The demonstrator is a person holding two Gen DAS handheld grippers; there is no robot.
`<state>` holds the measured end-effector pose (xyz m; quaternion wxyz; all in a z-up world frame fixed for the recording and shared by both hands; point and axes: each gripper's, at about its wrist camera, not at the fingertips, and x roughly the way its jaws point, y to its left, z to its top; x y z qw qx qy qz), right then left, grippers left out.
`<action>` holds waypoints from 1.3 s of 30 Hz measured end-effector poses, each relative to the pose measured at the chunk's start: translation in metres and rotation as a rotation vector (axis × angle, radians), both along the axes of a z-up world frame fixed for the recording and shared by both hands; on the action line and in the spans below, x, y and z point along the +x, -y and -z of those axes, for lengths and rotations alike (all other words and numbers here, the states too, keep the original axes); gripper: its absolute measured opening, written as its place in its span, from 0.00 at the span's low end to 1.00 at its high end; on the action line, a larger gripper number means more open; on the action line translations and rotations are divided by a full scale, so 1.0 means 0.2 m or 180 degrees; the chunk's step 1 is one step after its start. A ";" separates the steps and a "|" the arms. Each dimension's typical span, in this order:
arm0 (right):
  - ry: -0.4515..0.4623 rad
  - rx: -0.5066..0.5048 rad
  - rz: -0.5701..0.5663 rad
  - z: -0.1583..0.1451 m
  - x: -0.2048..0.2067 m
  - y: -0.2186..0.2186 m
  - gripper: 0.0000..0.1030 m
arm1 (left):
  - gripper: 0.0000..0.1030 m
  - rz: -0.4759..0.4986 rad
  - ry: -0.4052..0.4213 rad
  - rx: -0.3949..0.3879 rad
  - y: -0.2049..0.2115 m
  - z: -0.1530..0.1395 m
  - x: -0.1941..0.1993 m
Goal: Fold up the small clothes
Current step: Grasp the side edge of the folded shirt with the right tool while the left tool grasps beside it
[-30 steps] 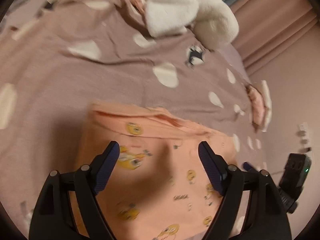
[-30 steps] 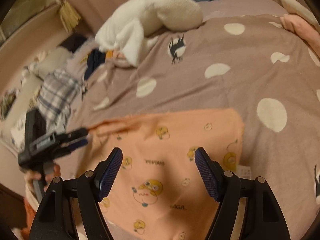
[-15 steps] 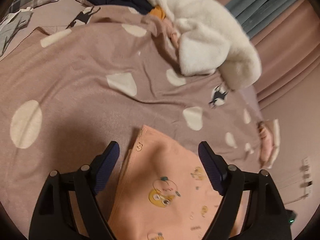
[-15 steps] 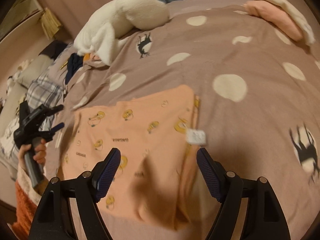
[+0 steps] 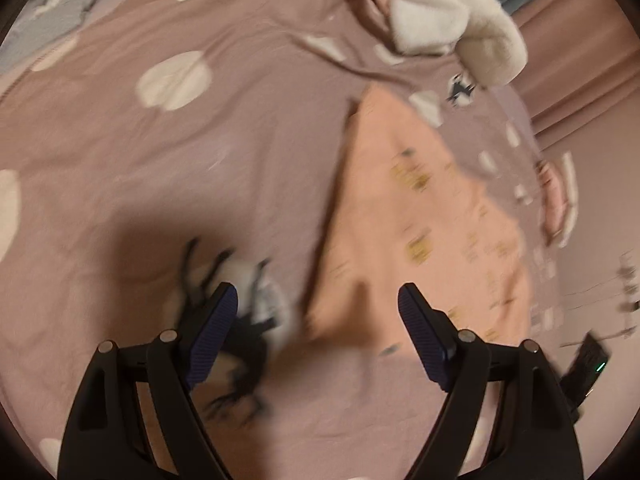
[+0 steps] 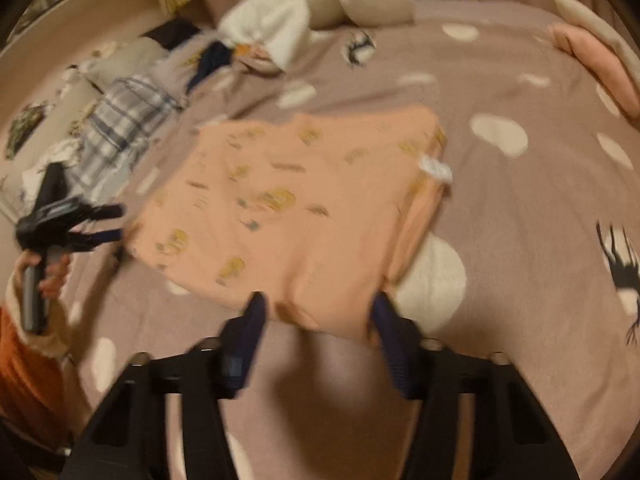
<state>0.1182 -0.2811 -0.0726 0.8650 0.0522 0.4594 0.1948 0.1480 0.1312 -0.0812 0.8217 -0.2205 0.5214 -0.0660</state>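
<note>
An orange garment with yellow cartoon prints (image 6: 296,208) lies flat and folded on a mauve bedspread with white spots (image 6: 520,208). A white label (image 6: 434,168) shows at its right edge. My right gripper (image 6: 318,312) is open, its jaws on either side of the garment's near edge. My left gripper (image 5: 316,304) is open and empty above the bedspread, with the garment (image 5: 424,216) ahead to its right. In the right wrist view the left gripper (image 6: 96,222) is held off the garment's left edge.
A white fluffy blanket (image 6: 320,4) and dark clothes (image 6: 212,60) lie at the far side. A plaid garment (image 6: 124,120) lies at the left. Folded pink and white clothes (image 6: 592,40) sit at the right edge. A wall and curtains (image 5: 580,40) border the bed.
Both grippers have pulled back from the garment. The left one moved off its left edge. The right one now sits at its near edge.
</note>
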 end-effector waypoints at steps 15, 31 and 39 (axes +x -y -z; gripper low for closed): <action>-0.0032 -0.0027 0.0362 0.03 -0.04 0.17 0.05 | 0.82 0.0211 -0.0075 0.0120 0.06 0.06 -0.10; -0.0552 0.0606 0.0537 0.11 -0.13 -0.02 0.82 | 0.98 0.0110 -0.0296 -0.0760 0.19 0.10 -0.01; -0.0625 0.1571 0.1091 0.18 -0.05 0.10 0.82 | 0.98 -0.0099 -0.0326 -0.1396 0.21 0.15 0.03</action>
